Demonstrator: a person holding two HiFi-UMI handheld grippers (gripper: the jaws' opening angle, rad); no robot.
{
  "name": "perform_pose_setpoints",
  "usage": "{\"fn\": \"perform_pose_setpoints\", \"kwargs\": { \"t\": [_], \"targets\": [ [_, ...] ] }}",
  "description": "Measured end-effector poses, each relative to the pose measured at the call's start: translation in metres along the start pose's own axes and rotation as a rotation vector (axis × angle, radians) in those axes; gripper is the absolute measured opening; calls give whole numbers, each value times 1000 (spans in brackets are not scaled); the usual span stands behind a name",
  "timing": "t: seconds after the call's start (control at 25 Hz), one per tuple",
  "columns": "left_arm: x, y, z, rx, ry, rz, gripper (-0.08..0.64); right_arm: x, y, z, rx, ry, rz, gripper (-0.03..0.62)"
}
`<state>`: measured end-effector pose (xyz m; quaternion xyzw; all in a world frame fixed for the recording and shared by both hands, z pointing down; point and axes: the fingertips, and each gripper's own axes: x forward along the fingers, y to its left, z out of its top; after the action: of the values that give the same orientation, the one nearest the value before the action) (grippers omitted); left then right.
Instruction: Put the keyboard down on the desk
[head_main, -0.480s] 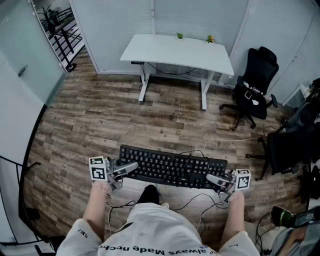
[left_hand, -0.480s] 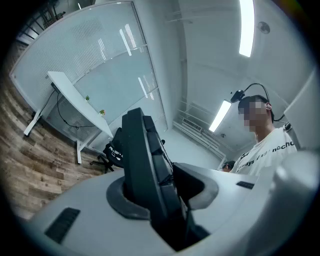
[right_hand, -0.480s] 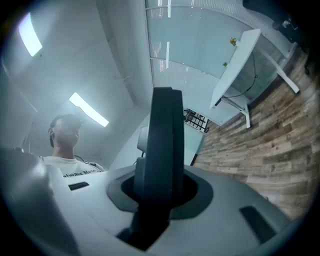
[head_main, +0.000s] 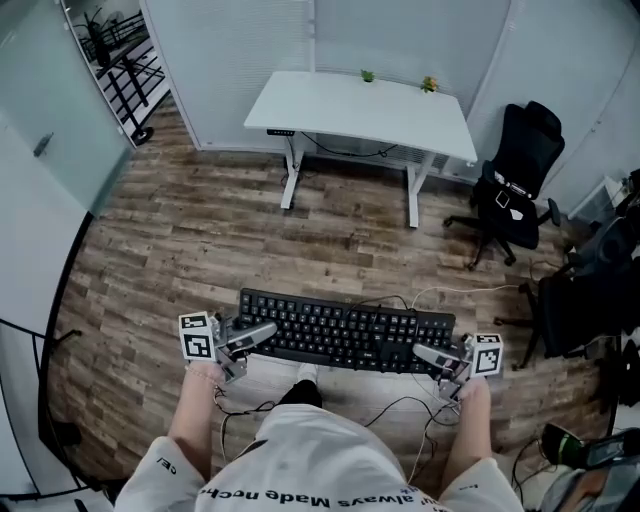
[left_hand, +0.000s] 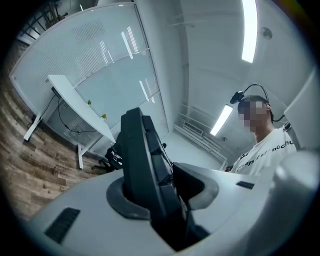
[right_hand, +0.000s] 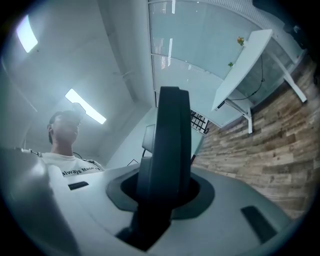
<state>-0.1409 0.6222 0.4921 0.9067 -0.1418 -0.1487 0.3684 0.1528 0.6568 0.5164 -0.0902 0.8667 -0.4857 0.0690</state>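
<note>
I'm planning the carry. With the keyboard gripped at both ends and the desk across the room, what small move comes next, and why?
Probably a step forward, keeping the keyboard level. The left gripper and right gripper each clamp one end, it hangs above the wood floor, and the white desk stands well ahead.

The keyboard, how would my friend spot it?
Start at the white desk at the back, then look down across the wood floor toward the person. The keyboard is held there between the left gripper and right gripper. Only it is long, black and covered in keys.
</note>
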Motion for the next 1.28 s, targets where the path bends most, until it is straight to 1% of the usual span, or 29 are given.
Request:
{"fn": "perform_pose_setpoints", "kwargs": {
  "t": [0.12, 0.2, 0.44, 0.64, 0.72, 0.84, 0.96, 1.28],
  "targets": [
    [-4, 20, 20, 1, 1, 0, 164, 21, -13, 17, -28, 0, -25, 124],
    [-7, 32, 34, 5, 1, -1, 164, 33, -21, 27, -34, -3, -24, 126],
    [-22, 73, 68, -15, -1, -9, 164, 74, -45, 50, -10, -10, -34, 126],
    [-21, 102, 96, -13, 19, -35, 164, 94, -60, 68, -3, -36, -39, 124],
    [-18, 111, 101, -21, 29, -41, 164, 97, -65, 72, 10, -44, -39, 124],
    [-7, 127, 110, -28, 34, -43, 164, 97, -78, 88, 12, -49, -46, 124],
    [10, 145, 125, -22, 34, -45, 164, 97, -92, 114, -6, -48, -45, 124],
    [56, 193, 170, -3, 29, -32, 163, 96, -138, 185, -6, -45, -32, 124]
  ]
}}
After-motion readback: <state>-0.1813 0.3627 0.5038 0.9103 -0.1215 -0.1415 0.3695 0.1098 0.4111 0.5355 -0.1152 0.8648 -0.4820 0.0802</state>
